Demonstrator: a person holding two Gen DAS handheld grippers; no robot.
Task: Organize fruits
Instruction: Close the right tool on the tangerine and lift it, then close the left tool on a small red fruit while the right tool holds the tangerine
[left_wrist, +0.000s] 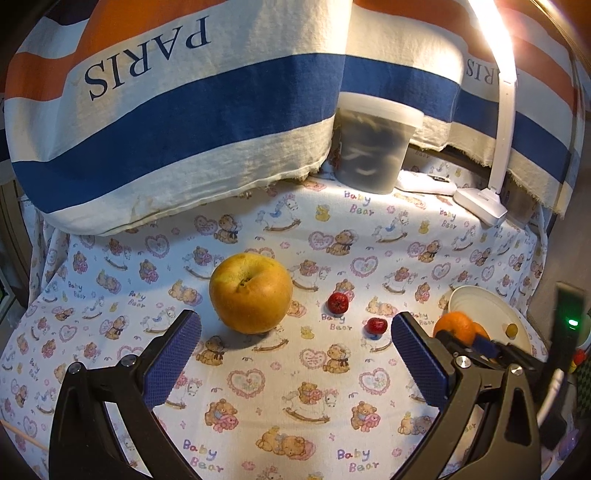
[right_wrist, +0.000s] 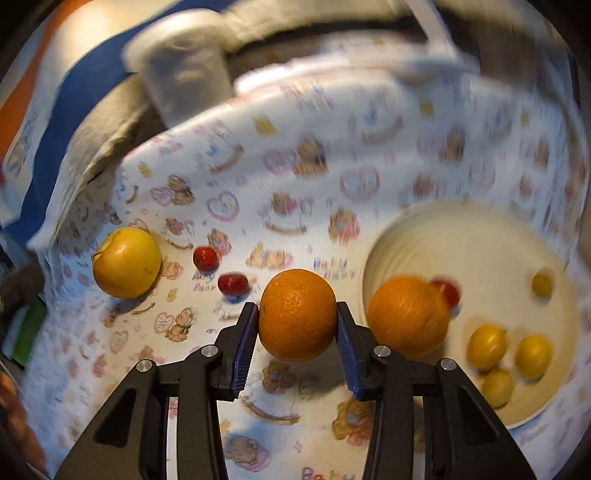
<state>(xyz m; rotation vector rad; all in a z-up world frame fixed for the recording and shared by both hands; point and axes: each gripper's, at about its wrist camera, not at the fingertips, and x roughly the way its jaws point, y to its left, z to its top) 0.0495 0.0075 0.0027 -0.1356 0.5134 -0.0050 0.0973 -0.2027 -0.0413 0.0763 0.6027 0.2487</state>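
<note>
- Orange skin fills the middle of the right wrist view: the right tool (right_wrist: 297, 321) is clenched on an orange (right_wrist: 297, 314), its blue pads pressed to both sides of the fruit.
- Just right of it in that view, a second orange (right_wrist: 408, 315) sits at the left edge of a cream plate (right_wrist: 480, 236), with a small red fruit partly hidden behind it.
- On the plate, lower right of the frame, lie three small yellow fruits (right_wrist: 508, 356); a fourth lies apart near the right rim.
- At left in that view a yellow apple (right_wrist: 126, 262) rests on the tabletop's bear-print cloth (right_wrist: 295, 166), with two small red fruits (right_wrist: 218, 269) between it and the held orange.
- The left tool (left_wrist: 293, 334) is released, its fingers spread wide with nothing between them; the apple lies just beyond its left finger.
- At the upper centre of the left wrist view a lidded plastic tub (left_wrist: 375, 144) stands before a striped towel (left_wrist: 166, 122), with a white lamp (left_wrist: 498, 147) at upper right.
</note>
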